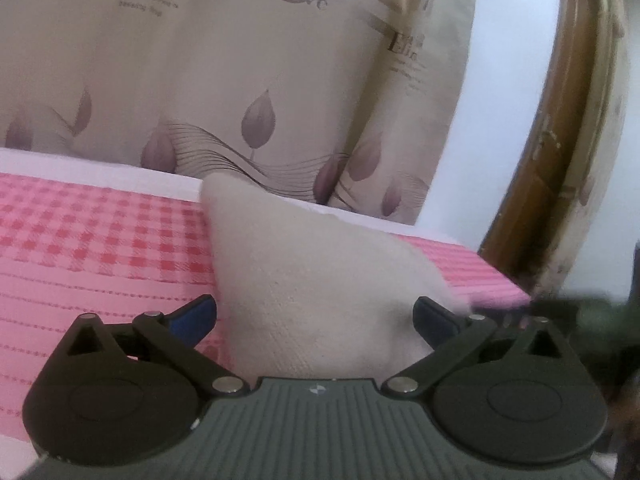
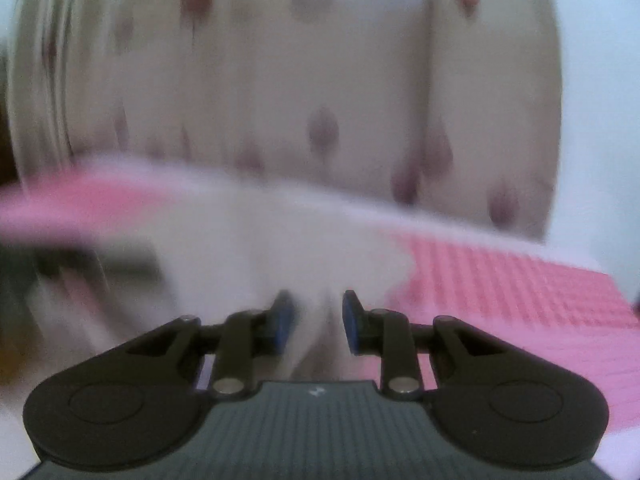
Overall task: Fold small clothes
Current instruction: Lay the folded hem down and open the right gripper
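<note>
Cream cloth (image 1: 320,280) between left tool (image 1: 316,320) — jaws wide — near bed edge (image 1: 500,276).

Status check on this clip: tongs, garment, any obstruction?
Left tongs open, straddling cream garment. Right tongs partly open around it, view blurred. Nothing blocking on pink bedsheet.

Leaf-print curtain (image 1: 224,80), wooden door frame (image 1: 560,128)

A pink checked cloth (image 1: 80,240) covers the surface from nine o'clock to the middle. Behind it, toward twelve o'clock, hangs a cream curtain (image 1: 248,72) printed with purple leaves. A brown wooden frame (image 1: 560,128) curves at three o'clock.
</note>
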Tool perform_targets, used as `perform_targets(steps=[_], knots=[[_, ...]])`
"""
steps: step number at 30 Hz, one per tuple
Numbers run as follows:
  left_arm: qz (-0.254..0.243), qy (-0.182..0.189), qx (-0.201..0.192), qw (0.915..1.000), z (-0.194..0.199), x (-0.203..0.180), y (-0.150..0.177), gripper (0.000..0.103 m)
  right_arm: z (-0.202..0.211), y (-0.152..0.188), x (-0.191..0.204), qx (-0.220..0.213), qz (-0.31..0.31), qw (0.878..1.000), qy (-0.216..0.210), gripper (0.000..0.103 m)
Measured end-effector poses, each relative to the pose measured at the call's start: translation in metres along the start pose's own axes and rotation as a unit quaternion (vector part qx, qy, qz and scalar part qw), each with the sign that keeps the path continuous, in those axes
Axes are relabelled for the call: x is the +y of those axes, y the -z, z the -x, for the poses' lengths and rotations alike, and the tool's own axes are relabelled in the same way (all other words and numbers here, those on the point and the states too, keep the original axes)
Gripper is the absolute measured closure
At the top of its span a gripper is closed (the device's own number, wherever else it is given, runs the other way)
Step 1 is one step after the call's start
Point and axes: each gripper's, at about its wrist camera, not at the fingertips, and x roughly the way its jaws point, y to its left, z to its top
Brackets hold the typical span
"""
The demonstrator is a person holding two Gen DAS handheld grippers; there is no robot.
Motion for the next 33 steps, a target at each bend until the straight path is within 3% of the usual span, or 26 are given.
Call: perform_targets(steps=[3, 7, 10, 33], knots=[[0.001, -0.032, 0.006, 0.9995, 0.0, -0.001, 0.001, 0.0, 0.0, 0.02, -0.013, -0.025, -0.066, 0.997, -0.004, 0.066], [-0.001, -0.055, 0.015, 0.9983, -0.004, -0.002, -0.001, 0.0, -0.001, 0.018, -0.019, -0.019, -0.106, 0.994, 0.021, 0.032], [-0.011, -0.066, 0.016, 0.9976, -0.005, -0.004, -0.001, 0.0, 0.0, 0.022, -0.028, -0.011, -0.142, 0.99, 0.01, 0.024], [-0.029, -0.095, 0.024, 0.9947, -0.01, -0.01, 0.0, 0.0, -0.011, 0.029, -0.035, 0.0, -0.168, 0.986, -0.003, 0.013]])
